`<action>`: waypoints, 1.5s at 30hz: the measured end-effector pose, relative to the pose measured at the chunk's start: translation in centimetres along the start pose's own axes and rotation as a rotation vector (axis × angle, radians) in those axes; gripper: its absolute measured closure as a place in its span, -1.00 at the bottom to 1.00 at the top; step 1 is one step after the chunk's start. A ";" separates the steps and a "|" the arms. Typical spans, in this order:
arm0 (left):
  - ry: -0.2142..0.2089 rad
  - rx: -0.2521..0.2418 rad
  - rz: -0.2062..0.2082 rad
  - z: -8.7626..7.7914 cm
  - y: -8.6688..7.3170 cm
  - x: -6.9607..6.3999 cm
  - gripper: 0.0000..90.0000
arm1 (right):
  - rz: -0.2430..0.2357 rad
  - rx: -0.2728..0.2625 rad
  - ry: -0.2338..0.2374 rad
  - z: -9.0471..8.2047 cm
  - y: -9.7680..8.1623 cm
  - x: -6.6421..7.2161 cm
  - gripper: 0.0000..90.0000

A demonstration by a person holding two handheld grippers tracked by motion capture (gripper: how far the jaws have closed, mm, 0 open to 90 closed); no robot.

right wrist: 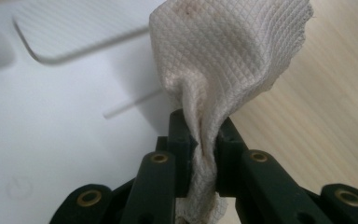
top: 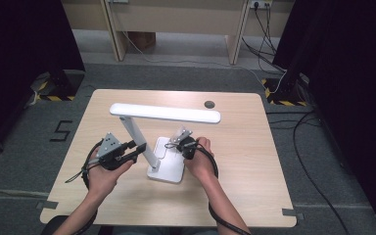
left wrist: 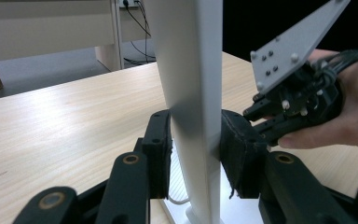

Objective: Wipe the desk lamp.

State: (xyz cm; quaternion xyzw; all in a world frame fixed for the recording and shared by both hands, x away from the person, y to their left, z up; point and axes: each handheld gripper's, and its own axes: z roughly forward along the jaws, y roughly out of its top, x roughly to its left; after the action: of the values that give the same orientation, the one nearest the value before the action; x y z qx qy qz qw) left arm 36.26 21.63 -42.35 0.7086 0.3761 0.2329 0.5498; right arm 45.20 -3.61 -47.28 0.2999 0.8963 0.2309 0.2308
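Right gripper view: right claw (right wrist: pixel 200 135) pinched shut on a white waffle-weave cloth (right wrist: pixel 223 60), held over the desk lamp's white base (right wrist: pixel 65 140). Left gripper view: left claw (left wrist: pixel 196 140) clamped on the lamp's upright stem (left wrist: pixel 193 84). High view: lamp mid-desk (top: pixel 245 147), both hands low beside its base, claws facing inward.

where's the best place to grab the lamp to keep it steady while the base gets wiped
Grip the slanted stem low, near the base, coming level from the lamp's left, as the left gripper does: its flat, narrow sides fit between the pads, and the head stays clear overhead.
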 end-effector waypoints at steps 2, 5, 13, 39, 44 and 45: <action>-0.001 -0.002 -0.004 0.0 -0.1 0.0 0.42 | 0.009 -0.038 0.043 -0.2 1.1 0.3 0.80; -0.002 0.002 -0.002 0.0 -0.1 -0.1 0.41 | 0.024 -0.062 0.077 0.0 2.9 1.1 0.79; -0.014 -0.014 -0.023 -0.3 -0.1 0.2 0.40 | -0.052 -0.070 0.139 2.3 6.9 3.1 0.79; -0.006 -0.027 -0.004 0.2 0.3 0.4 0.44 | 0.023 -0.043 0.088 2.8 2.9 1.1 0.79; -0.007 -0.026 -0.002 0.2 0.3 0.4 0.44 | 0.025 -0.027 0.065 2.4 2.2 0.8 0.79; -0.007 -0.026 -0.002 0.2 0.2 0.4 0.45 | 0.028 -0.027 0.064 2.3 2.0 0.6 0.79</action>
State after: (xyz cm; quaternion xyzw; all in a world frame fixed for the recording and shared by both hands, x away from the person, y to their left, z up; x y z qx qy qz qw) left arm 36.72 21.81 -42.21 0.7020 0.3718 0.2348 0.5603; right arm 46.89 -1.16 -48.12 0.3015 0.8958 0.2558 0.2028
